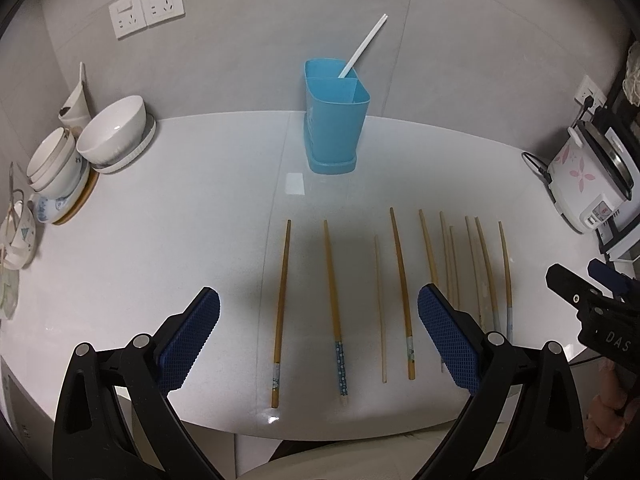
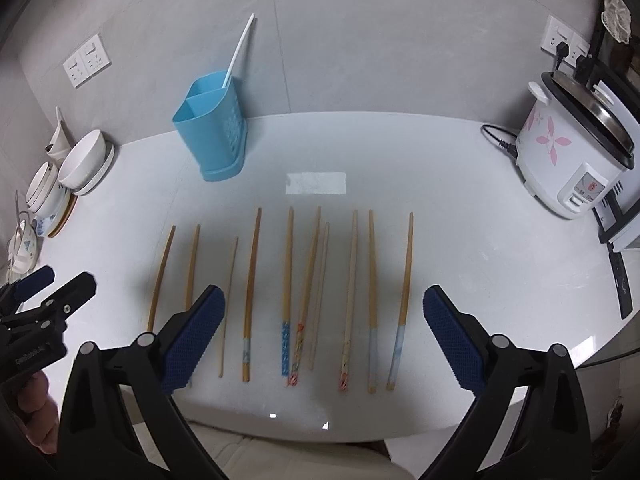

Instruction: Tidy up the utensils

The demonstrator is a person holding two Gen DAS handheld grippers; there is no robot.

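The white worktop (image 2: 480,280) spreads wide under both claws, backed by a grey tiled wall (image 2: 360,40) with paired sockets (image 1: 146,10). At the right edge stands a white rice cooker (image 2: 572,152) with pink flower print, its black cord trailing on the surface beside it. On the left sits a cluster of crockery: a large white bowl (image 1: 114,128) tilted on a plate, smaller stacked bowls (image 1: 52,160) next to it, and a patterned cup (image 1: 18,236) nearer the edge.

Toward the back, near the wall, stands a blue two-compartment utensil holder (image 1: 334,120); a white chopstick (image 1: 362,46) leans out of its rear compartment, while the front one looks bare.

The wooden chopsticks (image 2: 288,288) lie in a loose row on the near part of the worktop, roughly parallel, tips pointing toward the wall. Several have patterned ends, blue, red or pale, nearest the camera. Two in the middle overlap or touch; the rest lie apart.

The left claw (image 1: 318,340) hangs released above the left end of the row, its blue pads spread wide with nothing between them. The right claw (image 2: 322,336) is likewise spread and unloaded above the row's middle. Nothing stands between the chopsticks and the holder.
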